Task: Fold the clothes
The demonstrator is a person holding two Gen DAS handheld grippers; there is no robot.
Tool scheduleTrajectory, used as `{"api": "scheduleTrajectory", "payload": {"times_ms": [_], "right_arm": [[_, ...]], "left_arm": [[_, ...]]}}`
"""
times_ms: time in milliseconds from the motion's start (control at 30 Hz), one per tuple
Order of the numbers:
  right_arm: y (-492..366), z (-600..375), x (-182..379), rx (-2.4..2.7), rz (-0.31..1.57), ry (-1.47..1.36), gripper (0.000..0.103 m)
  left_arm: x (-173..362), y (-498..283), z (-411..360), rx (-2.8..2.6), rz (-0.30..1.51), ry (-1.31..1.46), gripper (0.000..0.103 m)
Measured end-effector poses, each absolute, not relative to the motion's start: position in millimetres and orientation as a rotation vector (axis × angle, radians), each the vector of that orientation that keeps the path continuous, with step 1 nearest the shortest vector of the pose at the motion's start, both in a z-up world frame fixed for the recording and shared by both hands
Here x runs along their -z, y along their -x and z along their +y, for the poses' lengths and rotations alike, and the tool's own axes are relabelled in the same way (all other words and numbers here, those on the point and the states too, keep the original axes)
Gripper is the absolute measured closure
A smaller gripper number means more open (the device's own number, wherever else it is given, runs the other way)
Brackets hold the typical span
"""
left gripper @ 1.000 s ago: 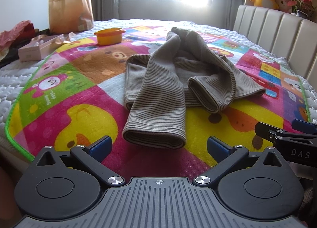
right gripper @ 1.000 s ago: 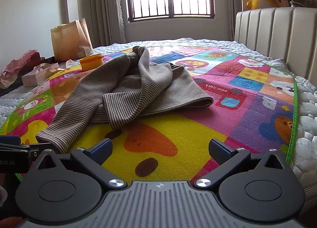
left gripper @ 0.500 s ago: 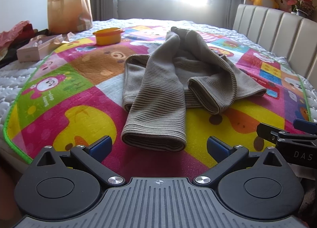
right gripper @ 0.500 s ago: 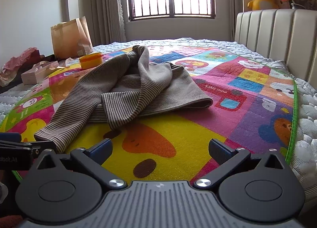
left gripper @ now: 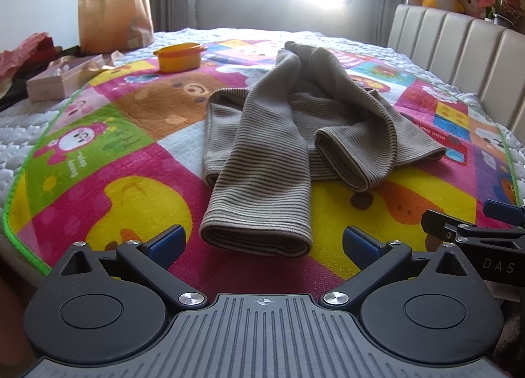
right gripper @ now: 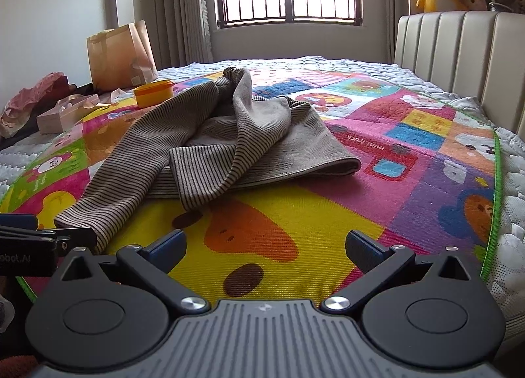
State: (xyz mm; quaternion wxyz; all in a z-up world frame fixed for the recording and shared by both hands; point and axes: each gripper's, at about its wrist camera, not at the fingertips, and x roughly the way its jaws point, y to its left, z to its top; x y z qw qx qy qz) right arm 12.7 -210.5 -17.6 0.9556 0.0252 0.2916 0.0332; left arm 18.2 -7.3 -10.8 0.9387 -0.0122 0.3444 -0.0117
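Brown-striped knit garment (left gripper: 282,135) lies crumpled mid-mat on colourful cartoon play mat (left gripper: 108,161) covering bed. One sleeve cuff (left gripper: 256,240) reaches nearest, just ahead of left gripper (left gripper: 262,243); its blue-tipped fingers (left gripper: 165,243) spread wide, holding nothing. Right gripper (right gripper: 265,246) likewise spread, empty, over yellow patch right of cuff. Orange bowl (left gripper: 178,56) far left on mat; paper bag (left gripper: 115,16) behind it.
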Motion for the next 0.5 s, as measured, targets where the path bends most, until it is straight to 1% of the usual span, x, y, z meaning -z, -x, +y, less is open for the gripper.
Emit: {"api": "scheduleTrajectory", "payload": {"times_ms": [267, 500], "right_arm": [[-23, -212, 24, -0.063, 0.616, -0.052, 0.000], [-40, -216, 21, -0.053, 0.612, -0.047, 0.000]], "left_arm": [[16, -29, -9, 0.059, 0.721, 0.024, 0.000], [8, -54, -6, 0.105, 0.695, 0.039, 0.000]]}}
